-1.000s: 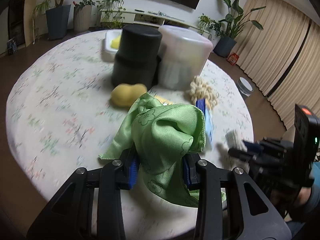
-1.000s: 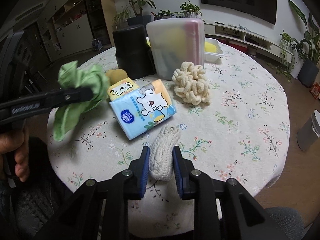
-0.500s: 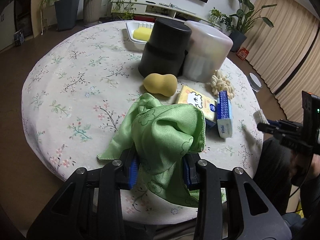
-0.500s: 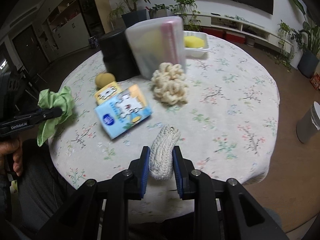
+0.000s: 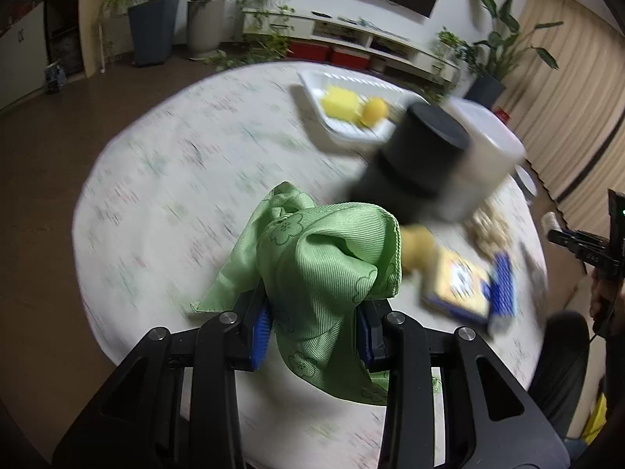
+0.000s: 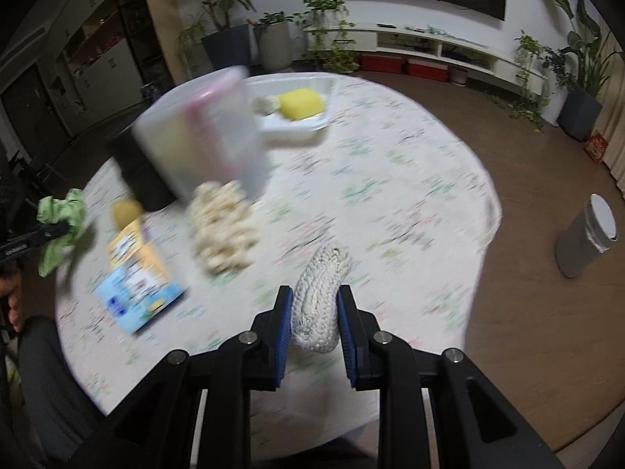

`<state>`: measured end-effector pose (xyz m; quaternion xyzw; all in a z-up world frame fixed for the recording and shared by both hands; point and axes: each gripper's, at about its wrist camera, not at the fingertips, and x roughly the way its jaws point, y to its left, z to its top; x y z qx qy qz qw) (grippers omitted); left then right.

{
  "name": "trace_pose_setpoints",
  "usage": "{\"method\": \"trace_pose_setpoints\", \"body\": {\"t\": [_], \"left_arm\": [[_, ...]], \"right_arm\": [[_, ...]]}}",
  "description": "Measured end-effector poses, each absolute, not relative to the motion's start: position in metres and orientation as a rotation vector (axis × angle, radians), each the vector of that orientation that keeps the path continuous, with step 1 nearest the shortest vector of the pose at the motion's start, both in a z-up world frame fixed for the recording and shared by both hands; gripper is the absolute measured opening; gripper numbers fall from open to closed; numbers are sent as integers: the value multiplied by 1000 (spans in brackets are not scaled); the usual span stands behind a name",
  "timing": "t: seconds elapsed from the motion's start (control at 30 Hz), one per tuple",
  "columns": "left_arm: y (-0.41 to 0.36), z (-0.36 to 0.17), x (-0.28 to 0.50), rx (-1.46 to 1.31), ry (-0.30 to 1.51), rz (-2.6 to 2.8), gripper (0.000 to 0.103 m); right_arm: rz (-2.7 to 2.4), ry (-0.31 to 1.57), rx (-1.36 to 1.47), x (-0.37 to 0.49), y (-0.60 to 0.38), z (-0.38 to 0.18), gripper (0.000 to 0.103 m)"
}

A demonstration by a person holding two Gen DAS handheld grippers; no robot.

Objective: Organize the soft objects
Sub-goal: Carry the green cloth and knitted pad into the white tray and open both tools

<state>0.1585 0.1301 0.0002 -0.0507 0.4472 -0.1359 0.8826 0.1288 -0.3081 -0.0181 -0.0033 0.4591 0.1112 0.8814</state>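
Observation:
My left gripper is shut on a crumpled green cloth and holds it above the near side of the round table. My right gripper is shut on a white knitted pad, held above the table's near edge. A white tray at the far side holds a yellow sponge and a yellow ball; the tray also shows in the right wrist view. On the table lie a cream knotted scrubber, a yellow sponge and tissue packs.
A black cylinder and a translucent lidded container stand mid-table. The table has a floral cloth. A grey bin stands on the floor at the right. Plants and a TV shelf line the far wall.
Both grippers have risen and pulled back from the table with their loads still held. The views are blurred by motion, and the far tray now shows more fully.

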Motion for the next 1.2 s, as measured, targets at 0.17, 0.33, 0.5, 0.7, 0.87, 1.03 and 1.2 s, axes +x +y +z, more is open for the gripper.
{"method": "trace_pose_setpoints", "body": {"t": [0.17, 0.33, 0.5, 0.7, 0.87, 1.03, 1.2], "left_arm": [[140, 21, 207, -53, 900, -272, 32], [125, 40, 263, 38, 884, -281, 32], [94, 49, 320, 128, 879, -333, 32], [50, 50, 378, 206, 876, -437, 32], [15, 40, 412, 272, 900, -504, 32], [-15, 15, 427, 343, 948, -579, 33], [-25, -3, 431, 351, 971, -602, 33]], "right_arm": [[146, 950, -26, 182, -350, -11, 25], [98, 927, -55, 246, -379, 1, 25], [128, 907, -76, 313, -380, 19, 25], [214, 880, -183, 386, -339, 41, 25], [363, 884, -276, 430, -282, 38, 25], [498, 914, -379, 454, -218, 18, 25], [587, 940, -459, 459, -176, -6, 25]]}}
